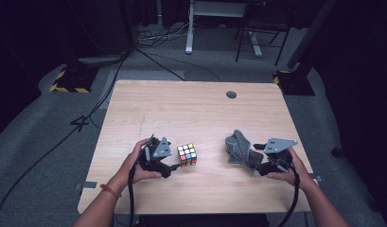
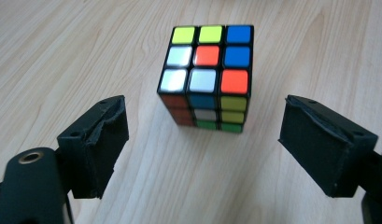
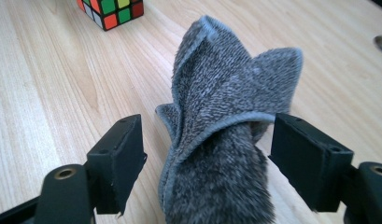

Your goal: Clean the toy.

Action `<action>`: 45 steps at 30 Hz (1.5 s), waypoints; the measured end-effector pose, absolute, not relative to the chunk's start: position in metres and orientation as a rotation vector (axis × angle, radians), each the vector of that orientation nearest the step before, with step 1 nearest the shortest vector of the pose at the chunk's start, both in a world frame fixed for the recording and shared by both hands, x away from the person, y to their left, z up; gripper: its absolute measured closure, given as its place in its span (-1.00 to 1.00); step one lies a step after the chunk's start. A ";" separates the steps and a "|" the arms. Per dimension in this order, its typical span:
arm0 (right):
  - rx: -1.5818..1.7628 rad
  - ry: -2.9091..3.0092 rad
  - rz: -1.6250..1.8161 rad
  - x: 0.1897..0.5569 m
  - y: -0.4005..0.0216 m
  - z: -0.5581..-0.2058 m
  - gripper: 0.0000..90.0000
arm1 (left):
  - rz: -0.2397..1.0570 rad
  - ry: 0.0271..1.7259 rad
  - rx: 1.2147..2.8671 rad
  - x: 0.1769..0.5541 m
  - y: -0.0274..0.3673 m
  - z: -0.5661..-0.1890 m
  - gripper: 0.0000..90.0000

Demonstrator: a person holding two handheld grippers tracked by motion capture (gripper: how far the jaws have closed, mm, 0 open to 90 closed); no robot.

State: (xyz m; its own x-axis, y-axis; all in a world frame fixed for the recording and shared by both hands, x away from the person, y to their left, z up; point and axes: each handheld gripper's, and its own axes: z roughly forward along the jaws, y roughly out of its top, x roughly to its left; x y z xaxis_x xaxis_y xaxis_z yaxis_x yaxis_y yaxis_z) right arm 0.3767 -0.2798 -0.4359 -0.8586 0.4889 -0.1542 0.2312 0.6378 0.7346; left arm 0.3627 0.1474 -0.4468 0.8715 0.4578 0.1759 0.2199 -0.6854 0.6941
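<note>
High view: the multicoloured plastic puzzle cube [image 1: 187,155] sits on the light wooden table [image 1: 191,109] just beside the left claw [image 1: 171,166]; the crumpled grey terry cloth [image 1: 240,150] lies beside the right claw [image 1: 260,161]. Left gripper view: the jaws stand apart, empty, the cube dead ahead and beyond them. Right gripper view: the jaws stand wide, the cloth between them, unpinched, its long axis running forward.

Scrambled cube [image 1: 187,155]: upright, flat on the desk [image 1: 191,109], lower centre of the high view (white, yellow, orange on top). Grey cloth [image 1: 240,150]: crumpled, peaked, lower right, well apart from it.
</note>
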 end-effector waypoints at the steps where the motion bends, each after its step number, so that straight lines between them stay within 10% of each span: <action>1: 0.579 2.516 1.062 0.376 -0.281 -0.434 -0.41 | 0.445 0.495 2.336 0.361 0.150 -0.447 -0.64; 45: 1.117 2.335 1.027 0.345 -0.398 -0.502 -0.48 | 0.356 0.932 2.226 0.340 0.259 -0.504 -0.65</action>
